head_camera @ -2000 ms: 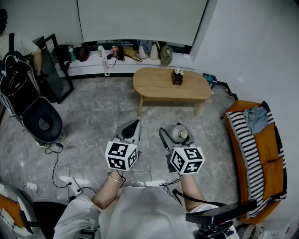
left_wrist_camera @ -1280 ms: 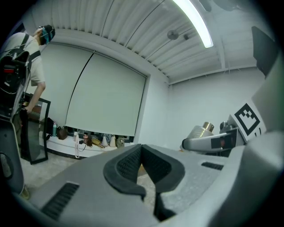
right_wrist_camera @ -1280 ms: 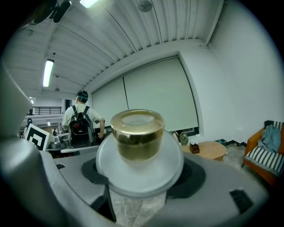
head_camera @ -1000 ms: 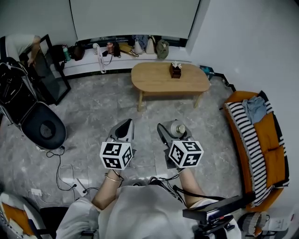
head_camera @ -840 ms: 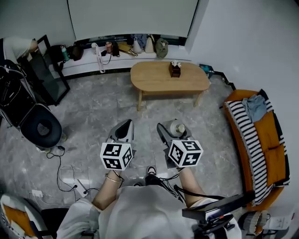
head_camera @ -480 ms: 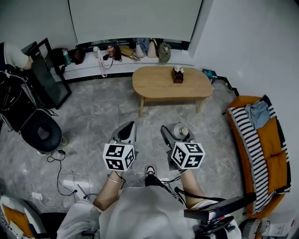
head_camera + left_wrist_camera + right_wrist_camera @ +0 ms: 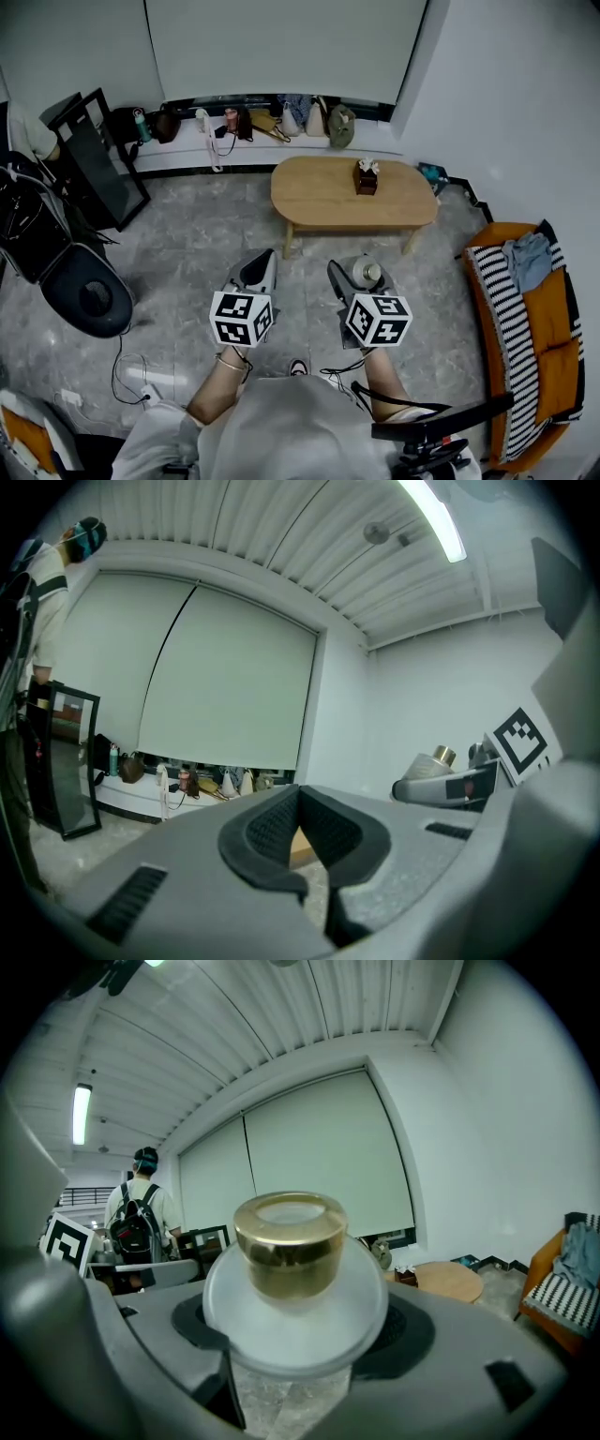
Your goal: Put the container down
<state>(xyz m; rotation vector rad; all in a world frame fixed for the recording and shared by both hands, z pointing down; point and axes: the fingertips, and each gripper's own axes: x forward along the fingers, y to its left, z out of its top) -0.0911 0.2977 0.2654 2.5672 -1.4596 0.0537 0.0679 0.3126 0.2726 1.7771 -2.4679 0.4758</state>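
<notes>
The frosted, translucent round container with a gold cap sits cap-up, clamped between the jaws of the right gripper.

Grey left gripper and right gripper both had black-and-white marker cubes, plus a thin bangle, pale top

Upper centre I see an oval table with a small box on it; bags line the sill above, and a striped sofa fills the right edge.

Head view overhead; both low views toward shared table
</notes>
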